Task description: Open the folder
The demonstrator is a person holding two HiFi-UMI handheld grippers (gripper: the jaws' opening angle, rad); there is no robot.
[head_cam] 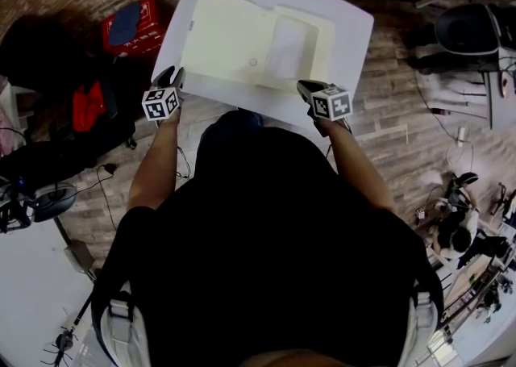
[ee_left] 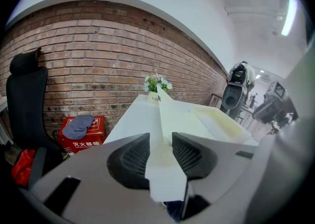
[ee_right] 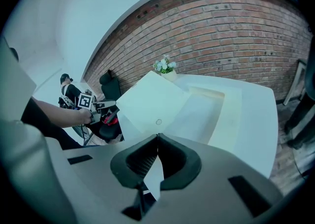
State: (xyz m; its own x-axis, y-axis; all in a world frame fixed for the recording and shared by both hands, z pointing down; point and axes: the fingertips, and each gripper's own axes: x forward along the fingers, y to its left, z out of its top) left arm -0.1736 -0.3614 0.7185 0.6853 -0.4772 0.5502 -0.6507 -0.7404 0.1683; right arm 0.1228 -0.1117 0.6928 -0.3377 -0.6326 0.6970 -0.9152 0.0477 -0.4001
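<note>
table [head_cam: 351, 22]: white, smooth and flat, it is carrying the folder. On such a slick top, the whole folder could be sliding toward the person instead of opening.
folder [head_cam: 230, 35]: cream, thin and stiff like card or plastic, rectangular. It is lying in the middle of the table, with its near edge in the 2 grippers. If a gripper is pinching both layers together, the folder is not going to open.
cover [ee_right: 152, 101]: a matte sheet, bowing slightly, standing lifted at the near edge. Uneven lifting from the 2 sides is likely to be creasing or twisting it.
left gripper [ee_left: 160, 142]: dark ribbed pads, about half apart, pressing on the cover's near left edge. The thin sheet could be slipping out.
right gripper [ee_right: 157, 142]: the jaws are almost meeting and pinching the near right corner. A hard pull could be tearing it.
snap [ee_right: 158, 122]: a small round ring on the cover.
</note>
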